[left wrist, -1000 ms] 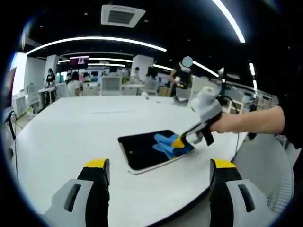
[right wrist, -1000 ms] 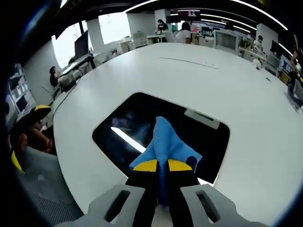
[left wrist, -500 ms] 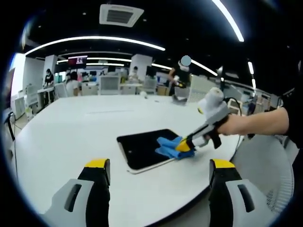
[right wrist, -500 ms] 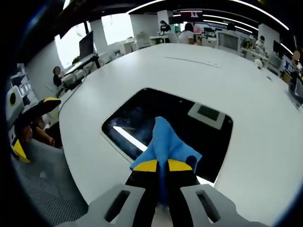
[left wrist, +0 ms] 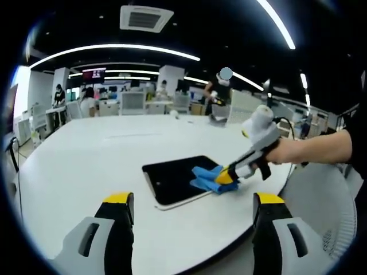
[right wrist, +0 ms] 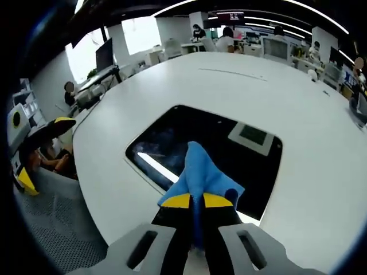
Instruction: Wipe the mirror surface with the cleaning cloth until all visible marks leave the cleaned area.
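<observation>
- Office desks, monitors and long ceiling lights fill the background across the upper part of both views, with people seated or standing far off.
- Wide and white, the tabletop [left wrist: 86, 166] spans the middle of the left gripper view.
- Lying flat on it at centre frame, the mirror [left wrist: 175, 180] looks dark and reflects a ceiling light as a bright streak in the right gripper view [right wrist: 189, 146].
- The blue cloth [right wrist: 200, 175] rests on the mirror's near edge, low in the centre of the right gripper view, and at the mirror's right end in the left gripper view [left wrist: 206, 179].
- The right claw [right wrist: 194, 200] is pinched closed on the cloth; in the left gripper view it [left wrist: 226, 177] comes in from the right, held by a hand [left wrist: 281, 152].
- The left claw [left wrist: 192, 200] stands wide apart at the bottom of its view, holding nothing, above the tabletop's near edge.
</observation>
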